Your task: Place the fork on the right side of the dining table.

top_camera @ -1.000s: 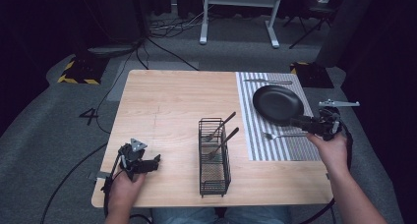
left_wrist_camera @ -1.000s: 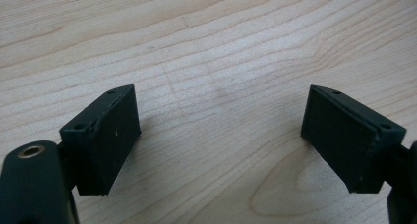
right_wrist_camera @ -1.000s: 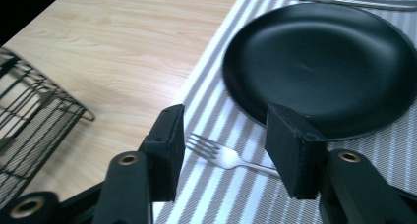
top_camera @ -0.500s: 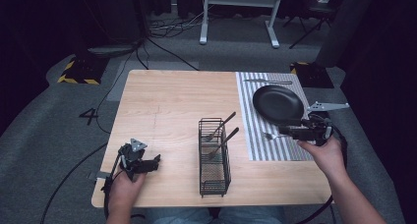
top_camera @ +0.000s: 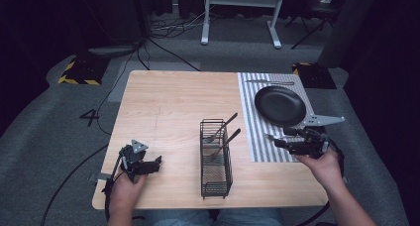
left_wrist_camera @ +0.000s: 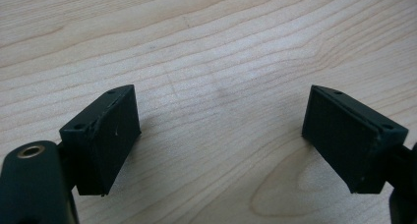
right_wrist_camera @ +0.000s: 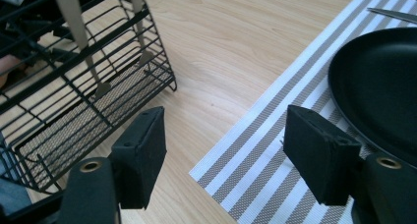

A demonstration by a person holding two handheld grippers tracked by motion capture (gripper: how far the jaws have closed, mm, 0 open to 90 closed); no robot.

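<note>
A black wire basket (top_camera: 216, 159) (right_wrist_camera: 74, 101) stands at the table's middle with two utensils (top_camera: 222, 128) leaning in it. On the right lies a striped placemat (top_camera: 257, 132) (right_wrist_camera: 275, 121) with a black plate (top_camera: 280, 105) (right_wrist_camera: 383, 86) on it. A fork's tip (top_camera: 269, 136) shows on the mat just in front of my right gripper (top_camera: 281, 138) (right_wrist_camera: 226, 150). That gripper is open, low over the mat's near left edge, with nothing between its fingers. My left gripper (top_camera: 157, 162) (left_wrist_camera: 221, 140) rests open over bare wood at the front left.
A knife (top_camera: 270, 82) (right_wrist_camera: 393, 14) lies on the placemat beyond the plate. The wooden table (top_camera: 173, 107) has bare room between the left gripper and the basket. Cables and a desk frame are on the floor behind.
My right gripper has moved left and a little nearer along the placemat, from beside the plate toward the basket. The left gripper has stayed still.
</note>
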